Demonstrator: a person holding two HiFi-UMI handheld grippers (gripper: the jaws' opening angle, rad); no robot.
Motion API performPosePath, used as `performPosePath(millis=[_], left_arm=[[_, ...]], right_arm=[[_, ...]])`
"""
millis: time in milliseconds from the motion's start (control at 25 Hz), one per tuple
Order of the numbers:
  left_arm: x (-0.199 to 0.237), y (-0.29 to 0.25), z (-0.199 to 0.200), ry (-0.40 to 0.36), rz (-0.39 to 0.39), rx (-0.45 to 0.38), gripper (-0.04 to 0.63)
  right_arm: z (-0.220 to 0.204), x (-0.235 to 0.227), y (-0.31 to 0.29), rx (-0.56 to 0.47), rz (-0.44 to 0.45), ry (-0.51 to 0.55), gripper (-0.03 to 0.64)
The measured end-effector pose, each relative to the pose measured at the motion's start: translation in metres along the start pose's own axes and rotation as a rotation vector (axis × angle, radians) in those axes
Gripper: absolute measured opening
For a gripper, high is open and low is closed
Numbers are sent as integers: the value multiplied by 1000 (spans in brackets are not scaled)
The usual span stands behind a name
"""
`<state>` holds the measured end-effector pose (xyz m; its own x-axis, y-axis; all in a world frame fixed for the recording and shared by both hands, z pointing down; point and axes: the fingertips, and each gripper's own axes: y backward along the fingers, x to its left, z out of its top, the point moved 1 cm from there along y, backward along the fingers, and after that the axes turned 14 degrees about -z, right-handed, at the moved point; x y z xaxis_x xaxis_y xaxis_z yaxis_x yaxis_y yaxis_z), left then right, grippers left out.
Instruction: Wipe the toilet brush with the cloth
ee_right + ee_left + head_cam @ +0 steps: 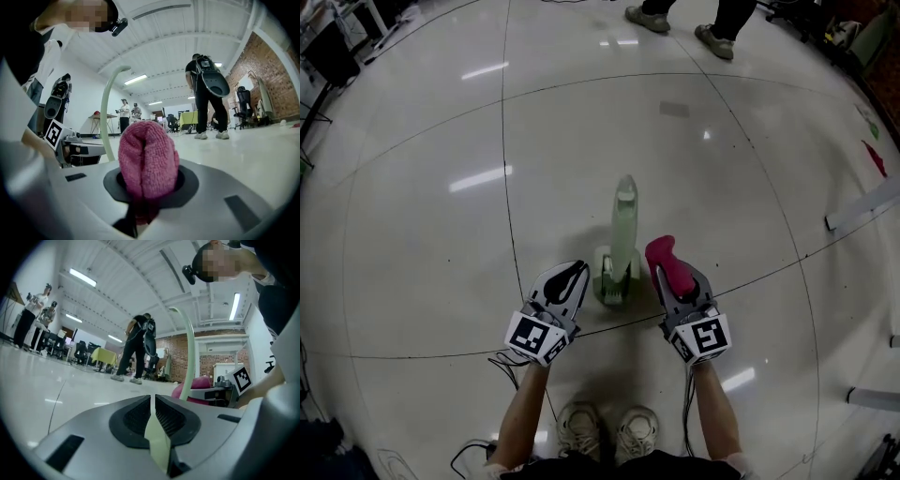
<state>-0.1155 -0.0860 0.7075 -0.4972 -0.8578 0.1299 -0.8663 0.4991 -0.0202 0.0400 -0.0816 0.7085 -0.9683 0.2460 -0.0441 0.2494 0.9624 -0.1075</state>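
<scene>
A pale green toilet brush (624, 220) stands upright in its green holder (614, 283) on the glossy floor, between my two grippers. My left gripper (577, 270) is low on the brush's left, its jaws shut (153, 399) with only a thin pale sliver in the seam. The brush's curved handle (188, 352) rises just to its right. My right gripper (667, 274) is on the other side of the brush, shut on a folded pink cloth (147, 154) that bulges out past the pads. From that side the handle (107, 117) stands to the left. Neither gripper touches the brush.
My white shoes (609, 431) are right behind the grippers. Another person stands farther off (680, 23) (206, 93). White strips (862, 208) and a red scrap (874, 157) lie at the right. Desks and chairs line the far walls (101, 356).
</scene>
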Motion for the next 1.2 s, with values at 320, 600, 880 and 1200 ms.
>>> performPosePath(millis=[320,600,880,1200], left_arm=[[-8,-14,-21,89,-32,-15,8],[-8,-14,-22,71,-44,7,8],[-10,-14,-23,74,-38,6,8],[-12,-11,-24,77,-37,1,8]], right_arm=[[-41,9,-23,86,107,34,69],[-45,24,-16,107,195,60,69],[-53,33,4,131,227,52,69],[-67,51,31,172,251,32,69]])
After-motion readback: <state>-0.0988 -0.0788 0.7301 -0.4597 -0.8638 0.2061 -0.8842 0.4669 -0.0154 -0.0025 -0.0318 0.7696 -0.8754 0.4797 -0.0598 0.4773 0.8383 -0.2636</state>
